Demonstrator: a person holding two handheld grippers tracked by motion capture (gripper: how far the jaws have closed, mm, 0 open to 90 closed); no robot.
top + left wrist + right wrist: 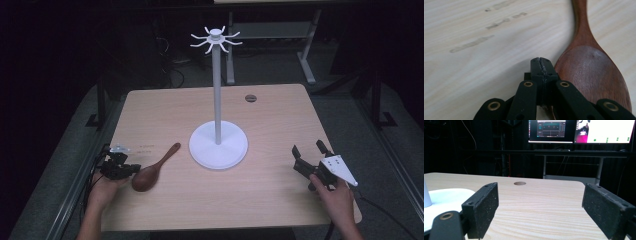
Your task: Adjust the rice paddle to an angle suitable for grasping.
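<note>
Nearest to the camera: black linkage bars with brass rivets are seen at the bottom of the left gripper view, leading up to the tip of the left gripper (541, 65).
Table (280, 107): pale wood-grain top with rounded corners and a round cable hole (250, 98) near the far edge; faint scuff marks (471, 44) are seen in the grain.
Hanging stand (217, 90): white, matte; a flat round base (218, 150), a slim upright pole and a crown of curved hooks (216, 40) at the top; it is placed at mid-table.
Wooden spoon (152, 170): dark reddish-brown, smooth, with an oval bowl (594, 75) and a slim handle (580, 17); it is laid flat on the table, left of the stand base and apart from it.
Long axis: the bowl is pointed toward the person's side, the handle toward the stand.
Key relation: the spoon bowl is found just beside the left jaw tips, on their right in the left gripper view; whether it is touched cannot be told.
Nearer hand: the left, judged the one for the pick; the right gripper (309, 154) is held well apart, past the stand.
Left jaws: pressed together, nothing held between them.
Right jaws: spread wide, rough black pads (484, 206) bare, nothing between.
</note>
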